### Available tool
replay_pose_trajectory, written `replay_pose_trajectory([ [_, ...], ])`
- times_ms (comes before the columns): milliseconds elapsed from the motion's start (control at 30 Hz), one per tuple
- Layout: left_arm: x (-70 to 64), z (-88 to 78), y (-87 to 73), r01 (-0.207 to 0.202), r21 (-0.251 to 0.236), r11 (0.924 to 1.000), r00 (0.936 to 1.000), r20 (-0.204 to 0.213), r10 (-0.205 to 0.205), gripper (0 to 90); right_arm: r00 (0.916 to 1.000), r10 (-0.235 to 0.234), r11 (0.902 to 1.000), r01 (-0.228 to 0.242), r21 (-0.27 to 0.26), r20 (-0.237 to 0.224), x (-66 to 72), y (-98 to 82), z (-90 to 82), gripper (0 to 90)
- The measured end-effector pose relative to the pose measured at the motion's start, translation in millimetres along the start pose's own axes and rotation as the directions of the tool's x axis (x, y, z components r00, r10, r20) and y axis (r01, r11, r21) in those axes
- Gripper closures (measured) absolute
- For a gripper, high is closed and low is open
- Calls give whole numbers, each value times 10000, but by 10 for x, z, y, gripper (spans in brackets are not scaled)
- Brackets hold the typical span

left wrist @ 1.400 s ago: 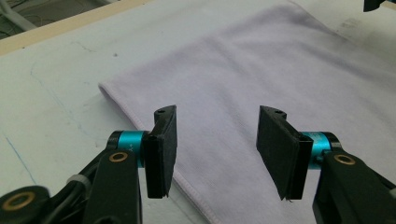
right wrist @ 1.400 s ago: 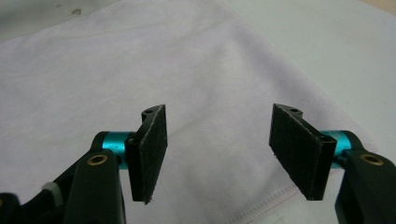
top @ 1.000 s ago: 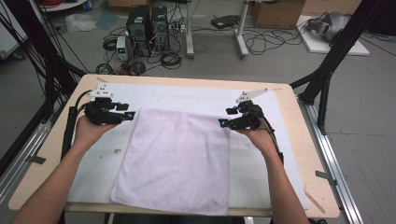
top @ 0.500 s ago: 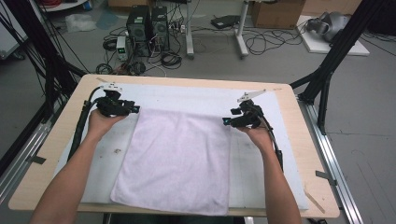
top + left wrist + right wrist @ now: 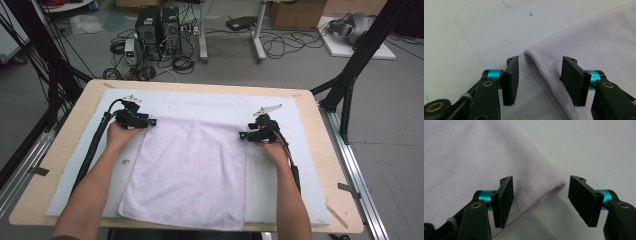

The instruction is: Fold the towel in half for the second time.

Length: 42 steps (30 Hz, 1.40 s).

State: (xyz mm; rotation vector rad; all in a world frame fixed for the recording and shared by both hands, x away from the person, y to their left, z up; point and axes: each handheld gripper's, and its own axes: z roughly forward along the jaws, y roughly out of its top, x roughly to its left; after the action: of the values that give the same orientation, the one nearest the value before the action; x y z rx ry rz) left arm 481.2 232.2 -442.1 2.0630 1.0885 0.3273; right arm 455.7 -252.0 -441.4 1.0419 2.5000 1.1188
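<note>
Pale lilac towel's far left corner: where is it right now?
In the left gripper view, the corner lies on the white mat between the left gripper's open jaws, untouched.

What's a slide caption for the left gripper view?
Left tool, jaws open, straddling the hemmed corner of a pale lilac towel on the white mat.

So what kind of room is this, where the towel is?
It looks like a lab or workshop, probably for robot testing. A pale purple towel lies on a wooden table with a black metal frame around it, and computer towers and loose cables sit on the grey floor behind.
</note>
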Motion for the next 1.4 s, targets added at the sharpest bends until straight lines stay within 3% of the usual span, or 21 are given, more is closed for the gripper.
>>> replay_pose_trajectory([
  [67,-21,0,4,-69,-16,10000,9997,-241,68,528,10000,71,10000,-71,53,43,-7,-18,22,425],
  [100,-25,-6,4,-223,5,9998,9997,25,223,573,9999,118,9999,-118,3,48,-5,-19,22,483],
  [133,-41,0,4,-369,23,9993,9990,254,368,712,9998,162,9999,-162,-3,-113,-5,-14,26,538],
  [167,-68,4,9,-528,40,9986,9984,180,527,753,9998,116,9999,-117,-23,-159,1,-5,36,615],
  [200,-93,10,10,-583,29,9983,9979,268,582,806,9988,105,9999,-103,37,-483,6,9,46,708],
  [233,-102,7,14,-648,57,9979,9976,236,646,837,9966,86,9999,-77,110,-818,22,26,62,776],
  [300,-100,-15,24,-527,30,9986,9984,200,527,854,9960,-4,9998,22,191,-899,29,53,61,823],
  [467,-84,-185,113,-338,-825,9960,9994,96,347,863,9986,-56,9999,63,135,-520,11,142,-25,842],
  [567,-93,-313,207,-378,-1310,9907,9993,-18,379,864,9995,-233,9993,226,-293,-216,6,278,-125,847],
  [600,-93,-363,247,-415,-1501,9878,9991,-80,407,864,9990,-441,9971,443,-622,35,19,321,-170,847],
  [667,-85,-477,344,-397,-1921,9806,9992,-96,386,864,9996,-296,9973,297,-667,35,-12,439,-241,848],
  [867,-67,-821,601,-577,-2951,9537,9983,-245,528,863,9953,-843,9860,902,-1402,475,-24,905,-605,847],
  [967,-50,-862,561,-573,-2791,9586,9983,-68,577,863,9956,-885,9848,921,-1471,310,-23,968,-642,845],
  [1067,-83,-881,472,-988,-2382,9662,9951,-166,977,863,9969,-779,9892,761,-1253,-92,9,903,-587,845],
  [1167,-123,-927,370,-923,-2447,9652,9953,46,963,862,9956,-804,9880,732,-1361,-482,74,795,-574,845],
  [1233,-161,-975,305,-998,-2550,9618,9939,203,1085,862,9944,-630,9925,535,-1102,-843,92,759,-585,845],
  [1267,-187,-1001,274,-1031,-2622,9595,9932,256,1137,862,9932,-779,9923,689,-1026,-864,113,747,-600,845],
  [1400,-270,-1108,146,-1064,-2911,9508,9909,479,1255,861,9875,-1024,9851,839,-1504,-1202,233,657,-708,844],
])
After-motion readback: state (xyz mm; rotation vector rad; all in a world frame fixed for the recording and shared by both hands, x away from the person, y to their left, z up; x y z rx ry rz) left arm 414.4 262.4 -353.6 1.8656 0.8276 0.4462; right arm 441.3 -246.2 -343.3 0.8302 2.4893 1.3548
